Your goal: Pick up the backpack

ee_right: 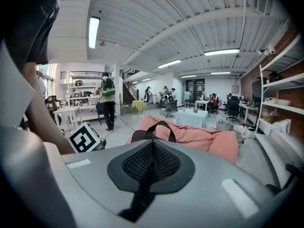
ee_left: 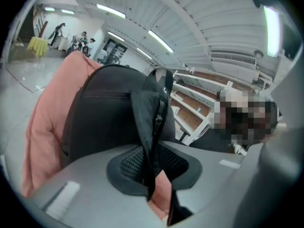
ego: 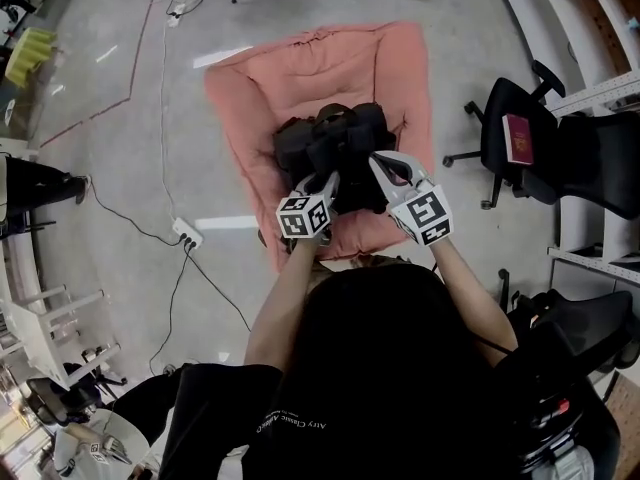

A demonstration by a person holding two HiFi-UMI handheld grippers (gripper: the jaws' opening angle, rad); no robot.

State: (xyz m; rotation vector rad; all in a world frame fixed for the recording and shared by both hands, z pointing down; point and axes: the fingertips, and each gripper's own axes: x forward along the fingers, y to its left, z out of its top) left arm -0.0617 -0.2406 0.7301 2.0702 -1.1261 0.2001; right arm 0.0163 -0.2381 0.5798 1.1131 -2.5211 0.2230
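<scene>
1. Cushion (ego: 250, 98) – a large salmon-pink pad lying flat on the concrete floor (ego: 120, 168). It looks soft, so it would likely give way under any downward push and offer no firm backing.
2. Backpack (ego: 335, 143) – black fabric, slumped near the middle of the cushion, directly ahead of both grippers. Judged soft-bodied and limp. It is likely to sag and swing once it clears the pad. Its weight cannot be told, since the contents are hidden. The woven cloth does not look slippery or fragile.
3. Strap (ee_left: 147, 113) – a flat black webbing band running from the pack's upper edge down into the left gripper's jaws. Judged a sound hold: thin, flexible, and sewn to bear load. A lift by this strap alone would probably hang the pack crooked.
4. Carry loop (ee_right: 153, 128) – a short arched handle standing up from the top of the pack, seen in the right gripper view ahead of the right jaws, with nothing on it. It is judged the better second hold, being central and above the bulk.
5. Left gripper (ee_left: 153, 164) – its jaws pinch the strap between the ribbed pads, with pink cushion showing below.
6. Right gripper (ee_right: 151, 163) – its jaws are pressed together with nothing between them. It is near the pack, and the jaws would need to spread before taking the loop.
</scene>
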